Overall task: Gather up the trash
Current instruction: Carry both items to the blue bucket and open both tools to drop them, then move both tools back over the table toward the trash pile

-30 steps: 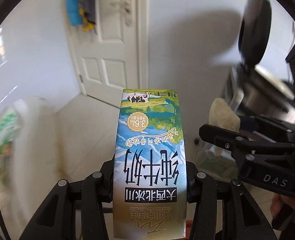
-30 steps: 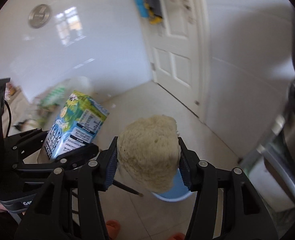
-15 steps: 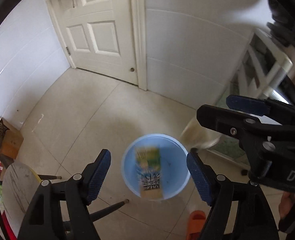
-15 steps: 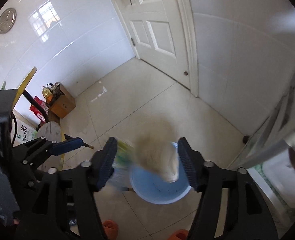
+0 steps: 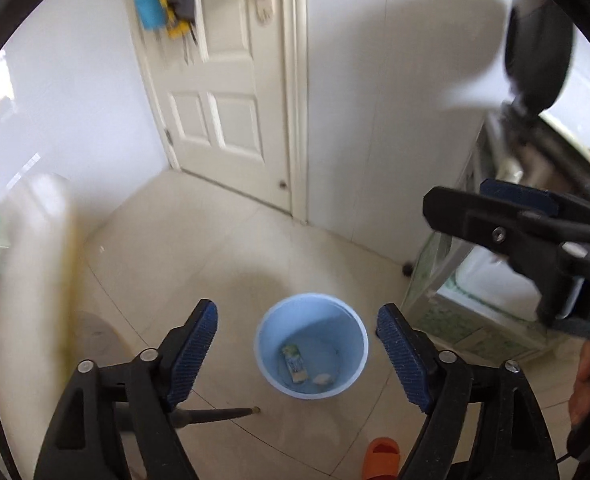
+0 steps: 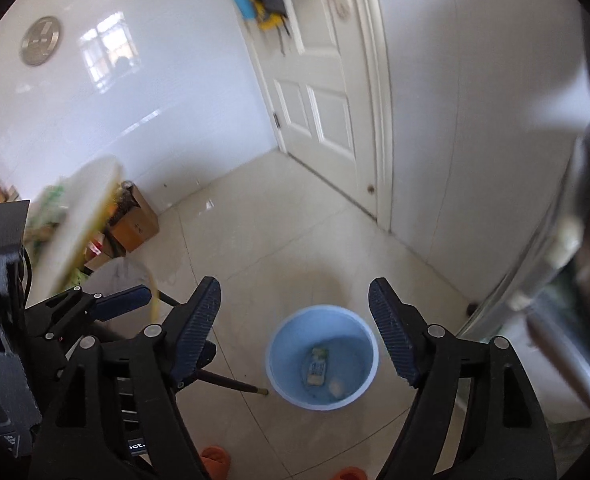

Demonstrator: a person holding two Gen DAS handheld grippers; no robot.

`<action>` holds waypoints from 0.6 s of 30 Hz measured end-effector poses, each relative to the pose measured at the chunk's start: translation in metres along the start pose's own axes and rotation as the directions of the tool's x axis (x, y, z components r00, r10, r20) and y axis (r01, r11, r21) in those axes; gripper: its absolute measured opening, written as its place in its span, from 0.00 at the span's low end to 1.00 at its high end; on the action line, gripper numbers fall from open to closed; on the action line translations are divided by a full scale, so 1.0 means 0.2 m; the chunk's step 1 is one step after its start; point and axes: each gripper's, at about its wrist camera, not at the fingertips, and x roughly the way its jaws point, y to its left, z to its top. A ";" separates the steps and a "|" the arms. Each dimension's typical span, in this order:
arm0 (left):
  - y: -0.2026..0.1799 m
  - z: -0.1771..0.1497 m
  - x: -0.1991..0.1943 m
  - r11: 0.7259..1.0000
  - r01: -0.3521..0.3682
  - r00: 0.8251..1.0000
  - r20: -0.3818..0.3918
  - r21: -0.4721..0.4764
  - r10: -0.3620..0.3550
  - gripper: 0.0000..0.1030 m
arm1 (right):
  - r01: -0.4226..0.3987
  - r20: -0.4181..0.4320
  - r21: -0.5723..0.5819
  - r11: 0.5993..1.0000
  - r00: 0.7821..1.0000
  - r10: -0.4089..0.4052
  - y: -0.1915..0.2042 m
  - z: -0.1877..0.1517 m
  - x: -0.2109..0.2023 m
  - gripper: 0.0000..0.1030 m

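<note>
Both sets of fingers stand wide apart and are opening further, with nothing between the ribbed blue pads [image 5: 193,354] of the left gripper [image 5: 297,354] or the dark pads of the right gripper [image 6: 295,332]. Both point down at a round, smooth, light-blue plastic bin [image 5: 359,336] on the pale tiled floor [image 5: 199,248]. The milk carton [image 5: 295,364], a flat printed box, lies on the bin's bottom; the crumpled beige wad [image 5: 323,379] lies just beside it, to the right. Bare floor surrounds the bin on the far side up to the white panelled door [image 5: 223,120]. A thin dark rod [image 5: 215,414] ends near the bin's left rim. An orange slipper [image 5: 381,458] sits on the near side. A glass-fronted cabinet [image 5: 447,312] stands to the right.
</note>
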 end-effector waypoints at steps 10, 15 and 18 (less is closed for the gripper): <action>0.22 -0.33 -0.91 0.985 -0.151 0.959 0.230 -0.079 0.165 0.99 | -0.022 0.198 -0.154 0.988 0.979 0.053 0.56 -0.02 -0.75 0.89; 0.41 -0.58 -1.17 0.959 -0.240 0.931 0.246 -0.147 0.271 0.99 | -0.077 0.209 -0.209 0.975 0.970 0.121 0.87 -0.06 -0.84 0.89; 0.55 -0.71 -1.25 0.938 -0.278 0.918 0.230 -0.208 0.323 0.99 | -0.117 0.185 -0.238 0.964 0.969 0.163 1.05 -0.09 -0.79 0.89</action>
